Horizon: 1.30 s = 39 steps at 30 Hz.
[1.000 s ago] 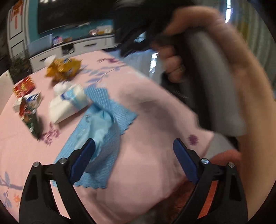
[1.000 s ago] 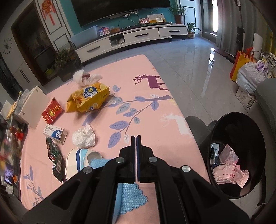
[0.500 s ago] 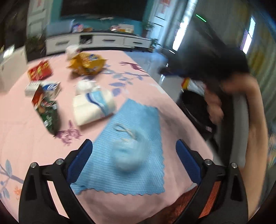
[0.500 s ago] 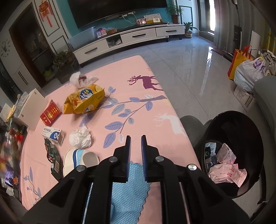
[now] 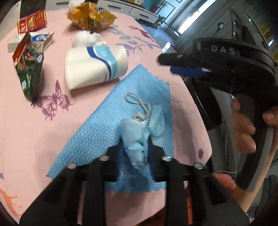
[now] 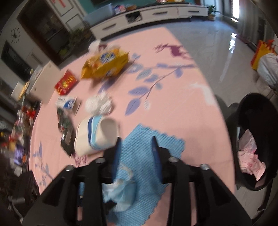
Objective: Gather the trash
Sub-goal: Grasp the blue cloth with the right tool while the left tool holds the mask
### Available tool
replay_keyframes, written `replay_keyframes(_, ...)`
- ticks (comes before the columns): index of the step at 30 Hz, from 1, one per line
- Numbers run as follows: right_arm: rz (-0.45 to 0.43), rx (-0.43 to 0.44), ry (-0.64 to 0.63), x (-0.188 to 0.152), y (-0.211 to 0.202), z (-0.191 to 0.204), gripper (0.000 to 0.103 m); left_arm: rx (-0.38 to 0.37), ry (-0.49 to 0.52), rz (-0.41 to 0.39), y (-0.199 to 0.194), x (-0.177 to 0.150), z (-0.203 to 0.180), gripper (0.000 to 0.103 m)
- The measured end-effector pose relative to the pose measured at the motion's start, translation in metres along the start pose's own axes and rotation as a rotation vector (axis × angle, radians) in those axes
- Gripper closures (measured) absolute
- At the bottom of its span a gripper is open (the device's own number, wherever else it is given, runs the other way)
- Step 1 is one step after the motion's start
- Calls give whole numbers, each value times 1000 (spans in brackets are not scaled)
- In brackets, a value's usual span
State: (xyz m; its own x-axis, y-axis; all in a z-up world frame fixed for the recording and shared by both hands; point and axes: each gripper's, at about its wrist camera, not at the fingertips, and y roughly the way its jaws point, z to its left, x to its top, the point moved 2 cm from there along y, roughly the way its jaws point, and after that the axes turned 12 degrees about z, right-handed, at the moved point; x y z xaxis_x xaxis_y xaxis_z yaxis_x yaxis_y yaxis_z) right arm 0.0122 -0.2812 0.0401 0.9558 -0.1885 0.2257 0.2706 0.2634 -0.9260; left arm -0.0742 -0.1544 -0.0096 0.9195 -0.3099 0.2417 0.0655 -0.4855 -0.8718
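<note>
A crumpled light-blue face mask (image 5: 139, 137) lies on a blue cloth (image 5: 107, 128) on the pink table. My left gripper (image 5: 134, 149) is shut on the mask's near end; its white ear loop (image 5: 139, 102) trails forward. My right gripper (image 6: 136, 144) is open and empty, hovering over the blue cloth (image 6: 156, 147), with the mask (image 6: 121, 189) below its base. It shows in the left wrist view at upper right (image 5: 189, 67). A black trash bin (image 6: 253, 139) with pink wrappers stands off the table's right edge.
A squashed white paper cup (image 5: 93, 64), white tissue wad (image 5: 88, 38), yellow snack bag (image 5: 92, 15), green wrapper (image 5: 29, 69), small white-blue box (image 5: 40, 39) and red box (image 5: 32, 20) lie further up the table. The table's rounded edge runs on the right.
My left gripper was wide open and has closed on the mask. My right gripper went from shut to open and dropped lower over the cloth.
</note>
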Motion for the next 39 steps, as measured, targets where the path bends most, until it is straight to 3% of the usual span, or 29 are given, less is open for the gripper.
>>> replay_keyframes(2,28,-1,-16,-6,6,6,37,-9,-2,-58,-14,3,0,86)
replay_keyframes(4,39,-16,-20,-10,10,7,23,-23,-14,-112,-34,6,3,86)
replay_keyframes(7,48,-66,-24,-18,19,8,11,29,-56,-219,-75,10,21,86)
replay_keyframes(11,112,-86,-100,-29,37,22,10,100,-166,-314,-109,12,55,86)
replay_keyframes(16,175,-105,-186,-45,57,45,10,98,-234,-367,-132,17,82,86)
replay_keyframes(20,159,-206,-288,-55,69,65,8,84,-242,-374,-141,10,89,86)
replay_keyframes(22,129,-238,-322,-58,71,71,15,78,-238,-376,-144,8,88,86)
replay_keyframes(24,116,-223,-337,-60,68,75,32,82,-227,-382,-146,7,86,86)
replay_keyframes(26,102,-211,-338,-58,62,74,64,87,-217,-392,-147,8,83,85)
replay_keyframes(29,102,-185,-322,-54,58,68,95,72,-212,-393,-148,9,80,85)
replay_keyframes(34,124,-79,-281,-48,53,69,97,37,-203,-389,-147,11,74,85)
replay_keyframes(39,6,28,-265,-38,3,73,97,7,-177,-429,-156,20,55,85)
